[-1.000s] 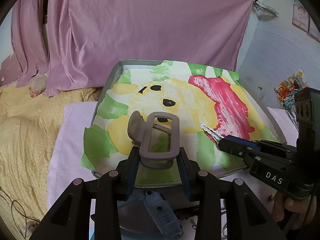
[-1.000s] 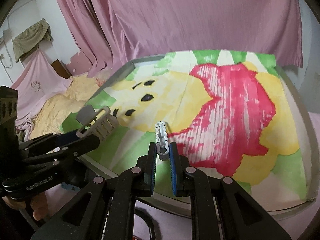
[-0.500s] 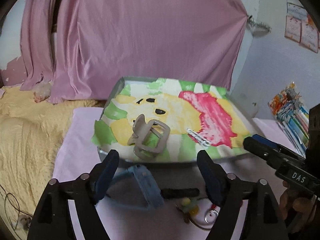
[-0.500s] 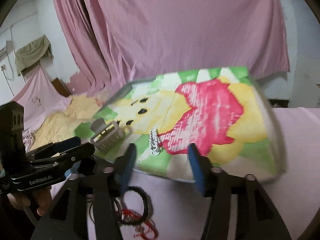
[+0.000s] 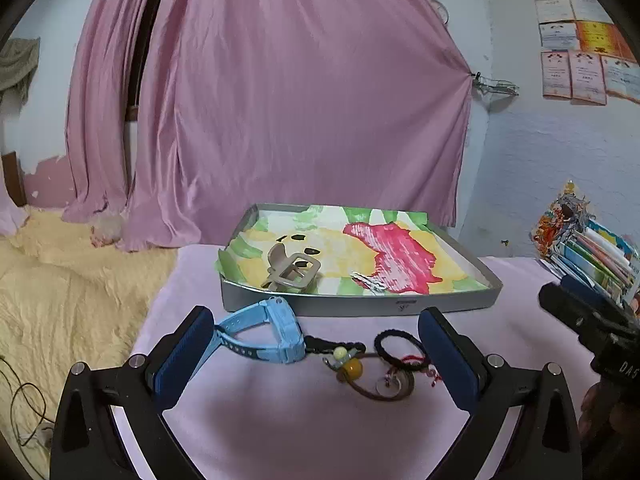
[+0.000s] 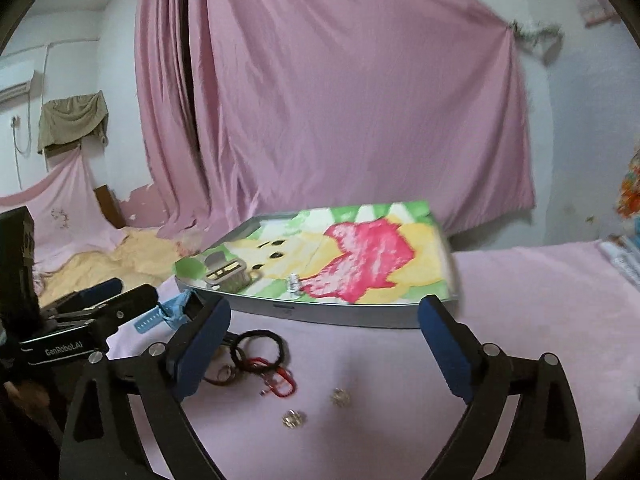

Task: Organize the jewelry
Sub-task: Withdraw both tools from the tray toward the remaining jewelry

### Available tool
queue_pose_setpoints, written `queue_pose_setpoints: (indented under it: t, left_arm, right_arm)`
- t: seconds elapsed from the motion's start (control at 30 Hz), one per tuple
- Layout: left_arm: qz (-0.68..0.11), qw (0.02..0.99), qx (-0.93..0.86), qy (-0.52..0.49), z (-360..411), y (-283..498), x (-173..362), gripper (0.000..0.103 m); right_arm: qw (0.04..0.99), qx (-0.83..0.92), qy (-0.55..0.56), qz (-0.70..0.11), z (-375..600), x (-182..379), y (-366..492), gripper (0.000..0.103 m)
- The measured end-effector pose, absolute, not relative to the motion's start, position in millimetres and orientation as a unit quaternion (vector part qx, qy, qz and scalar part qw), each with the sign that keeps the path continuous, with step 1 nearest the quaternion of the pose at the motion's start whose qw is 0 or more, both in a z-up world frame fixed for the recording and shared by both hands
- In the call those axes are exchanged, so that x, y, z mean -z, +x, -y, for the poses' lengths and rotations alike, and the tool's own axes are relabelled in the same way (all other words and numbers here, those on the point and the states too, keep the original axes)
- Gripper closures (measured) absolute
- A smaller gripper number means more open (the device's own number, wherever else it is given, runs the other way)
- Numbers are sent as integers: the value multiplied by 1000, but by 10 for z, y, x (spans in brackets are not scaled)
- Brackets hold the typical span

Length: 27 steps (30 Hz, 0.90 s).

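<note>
A grey tray (image 5: 360,307) lined with a bright cartoon cloth holds a beige hair claw (image 5: 292,272) and a silver clip (image 5: 370,282); the tray (image 6: 340,316), the claw (image 6: 225,272) and the clip (image 6: 294,283) also show in the right wrist view. On the pink cloth in front lie a blue watch (image 5: 276,332), a black hair tie (image 5: 396,344), a red cord bracelet (image 6: 276,376), a bead charm (image 5: 348,364) and two small silver earrings (image 6: 316,408). My left gripper (image 5: 316,356) is open and empty above the watch. My right gripper (image 6: 324,352) is open and empty above the loose pieces.
A yellow blanket (image 5: 68,300) lies at the left. Pink curtains (image 5: 304,100) hang behind the tray. A stack of colourful books (image 5: 592,252) stands at the right. Cables (image 5: 24,412) lie at the lower left.
Both grippers let go of the hair claw and the silver clip on the tray, opened wide and drew back and up. The loose jewelry in front came into view.
</note>
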<state>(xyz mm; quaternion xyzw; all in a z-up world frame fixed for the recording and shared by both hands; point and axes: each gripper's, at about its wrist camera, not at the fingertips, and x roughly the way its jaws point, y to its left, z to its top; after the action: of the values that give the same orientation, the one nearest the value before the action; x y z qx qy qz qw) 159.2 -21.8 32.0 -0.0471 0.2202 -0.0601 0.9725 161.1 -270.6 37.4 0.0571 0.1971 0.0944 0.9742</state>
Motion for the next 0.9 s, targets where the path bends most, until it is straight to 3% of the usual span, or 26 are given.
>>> queue_pose_setpoints:
  t: [0.27,0.53,0.9]
  left_arm:
    - [-200,977,60,-52,244,1355,-261,0]
    - [-213,975,53,-46,255,1275,-146,0]
    - [-299,948,76,-74,217,1483,38,0]
  right_arm:
    - [987,-52,39,-148,2775,-324,1190,7]
    - [983,-46,24,-178,2710,-129,1135,7]
    - [969,-73,17,-235,2612,65,1227,7]
